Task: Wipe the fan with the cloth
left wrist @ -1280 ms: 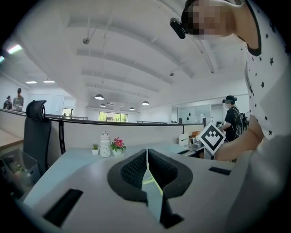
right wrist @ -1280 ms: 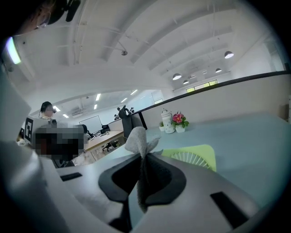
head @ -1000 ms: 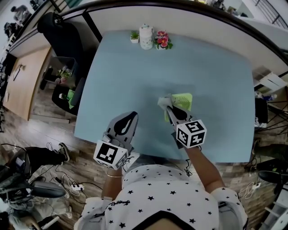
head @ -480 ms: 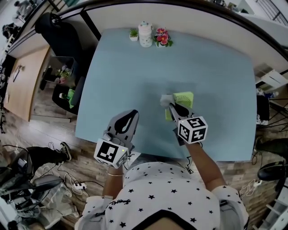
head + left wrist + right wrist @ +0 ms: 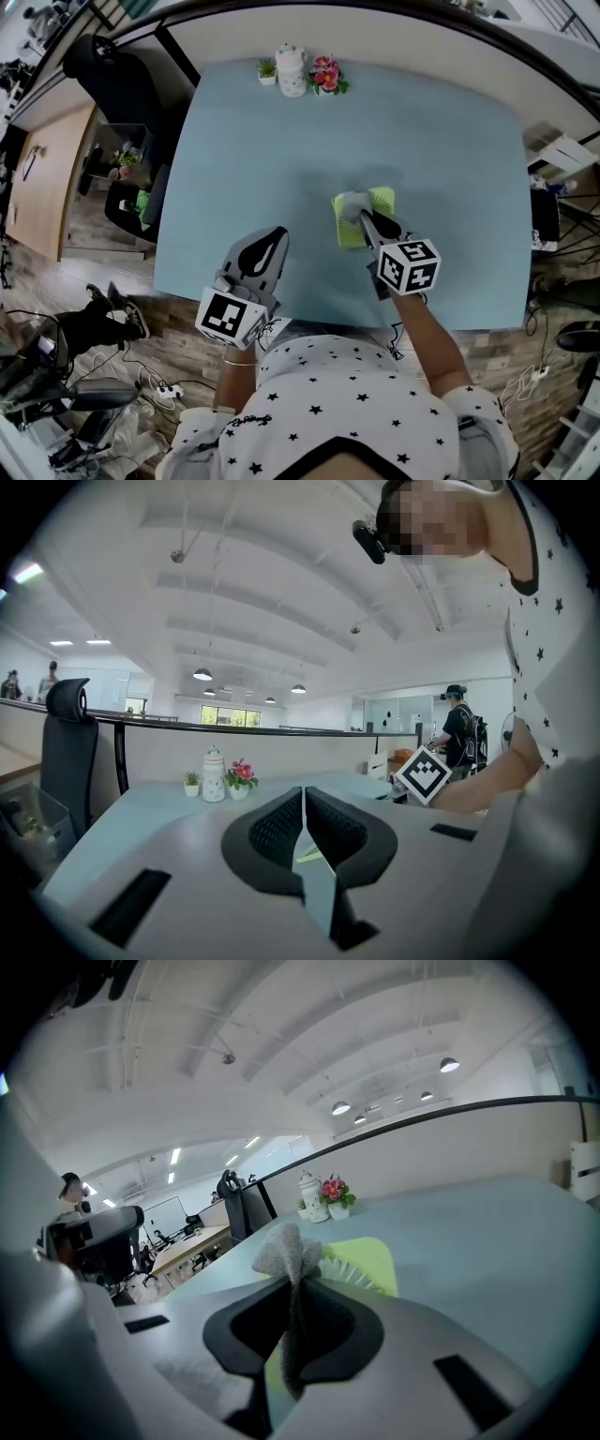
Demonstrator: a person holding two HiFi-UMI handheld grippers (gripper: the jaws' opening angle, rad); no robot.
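Observation:
A small lime-green fan (image 5: 367, 217) lies flat on the pale blue table (image 5: 281, 159), its white grille (image 5: 358, 1268) facing up. My right gripper (image 5: 359, 212) is shut on a grey cloth (image 5: 350, 202), and the cloth rests on the fan's left part. In the right gripper view the cloth (image 5: 289, 1258) bunches up between the jaws, with the fan (image 5: 373, 1258) just beyond it. My left gripper (image 5: 264, 246) hovers near the table's front edge, left of the fan, with its jaws together and nothing held; the left gripper view (image 5: 304, 829) shows the same.
A white jar (image 5: 291, 70) stands at the table's far edge between a tiny potted plant (image 5: 267, 72) and pink flowers (image 5: 325, 75). A black office chair (image 5: 108, 70) stands left of the table. Cables (image 5: 141, 389) lie on the wooden floor.
My right gripper has carried the cloth from the fan's left edge onto its top. The left gripper has stayed where it was.

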